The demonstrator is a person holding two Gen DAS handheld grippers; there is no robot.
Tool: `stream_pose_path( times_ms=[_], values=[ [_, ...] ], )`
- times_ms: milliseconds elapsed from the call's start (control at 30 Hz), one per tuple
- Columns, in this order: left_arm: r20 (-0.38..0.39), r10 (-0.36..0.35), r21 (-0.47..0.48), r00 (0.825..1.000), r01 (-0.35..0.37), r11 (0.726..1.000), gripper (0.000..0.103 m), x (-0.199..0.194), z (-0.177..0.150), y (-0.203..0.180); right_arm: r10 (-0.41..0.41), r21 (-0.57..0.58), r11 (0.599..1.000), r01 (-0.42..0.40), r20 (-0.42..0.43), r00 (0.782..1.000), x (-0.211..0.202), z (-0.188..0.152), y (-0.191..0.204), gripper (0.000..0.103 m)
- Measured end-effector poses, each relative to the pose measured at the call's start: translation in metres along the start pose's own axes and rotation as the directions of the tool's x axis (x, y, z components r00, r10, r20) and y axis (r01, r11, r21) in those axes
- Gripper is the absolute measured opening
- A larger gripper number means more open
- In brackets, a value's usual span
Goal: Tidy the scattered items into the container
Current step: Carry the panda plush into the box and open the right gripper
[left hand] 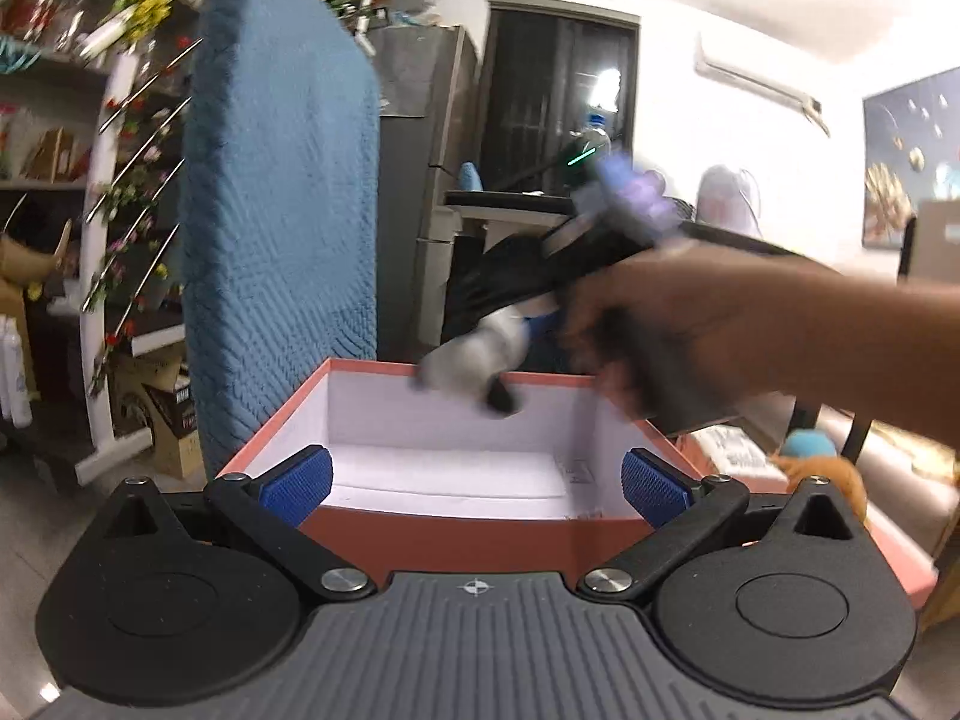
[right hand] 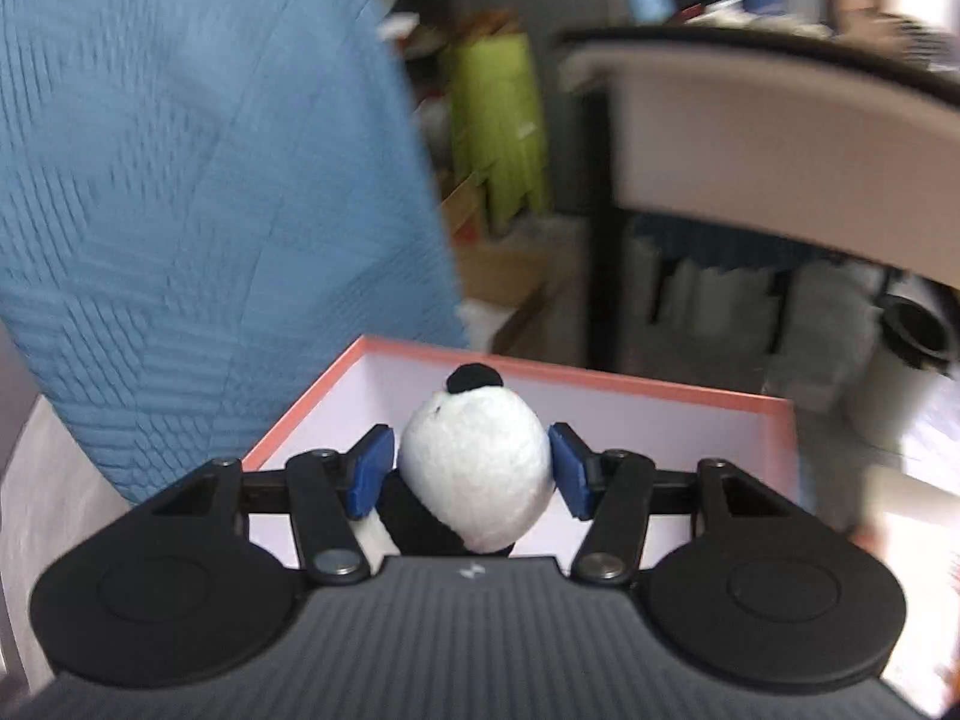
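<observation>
Panda plush (right hand: pixel 477 471) clamped in right tool (right hand: pixel 468 471) above box (right hand: pixel 600 387)

two grippers are counted, the left gripper (left hand: pixel 476 480) and the right gripper (right hand: pixel 470 469); one box (left hand: pixel 456 531), one panda toy (right hand: pixel 477 468), one hand (left hand: pixel 660 324) at right.

A blue quilted cushion (left hand: pixel 282 228) stands upright beside flower-laden shelves (left hand: pixel 54 120), an air conditioner (left hand: pixel 759 84) opposite.
</observation>
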State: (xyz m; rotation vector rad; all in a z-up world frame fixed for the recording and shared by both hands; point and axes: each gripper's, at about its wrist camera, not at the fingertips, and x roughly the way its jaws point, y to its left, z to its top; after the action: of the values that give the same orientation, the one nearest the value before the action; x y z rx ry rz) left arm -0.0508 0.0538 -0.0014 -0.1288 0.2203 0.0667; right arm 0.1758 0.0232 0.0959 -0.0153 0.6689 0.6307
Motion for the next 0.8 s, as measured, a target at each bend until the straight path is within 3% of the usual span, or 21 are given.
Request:
stream_pose_path(
  times_ms=[167, 433, 600, 800],
  values=[
    [0.001, 0.025, 0.019, 1.0, -0.025, 1.0, 0.103, 0.005, 0.001, 0.002, 0.037, -0.1, 0.994, -0.049, -0.121, 0.992, 0.096, 0.008, 0.04, 0.057],
    [-0.017, 0.036, 0.03, 0.999, -0.036, 0.999, 0.103, 0.011, 0.0, 0.006, 0.026, -0.142, 0.988, -0.06, -0.226, 0.974, 0.177, -0.005, 0.055, 0.053],
    [-0.021, 0.044, 0.018, 0.999, -0.043, 0.999, 0.103, 0.005, -0.001, 0.006, 0.032, -0.111, 0.992, -0.061, -0.245, 0.969, 0.188, -0.014, 0.043, 0.055],
    [-0.014, 0.041, 0.025, 0.999, -0.04, 0.999, 0.103, 0.005, 0.0, 0.002, 0.032, -0.091, 0.995, -0.048, -0.169, 0.985, 0.145, 0.004, 0.032, 0.055]
  ],
)
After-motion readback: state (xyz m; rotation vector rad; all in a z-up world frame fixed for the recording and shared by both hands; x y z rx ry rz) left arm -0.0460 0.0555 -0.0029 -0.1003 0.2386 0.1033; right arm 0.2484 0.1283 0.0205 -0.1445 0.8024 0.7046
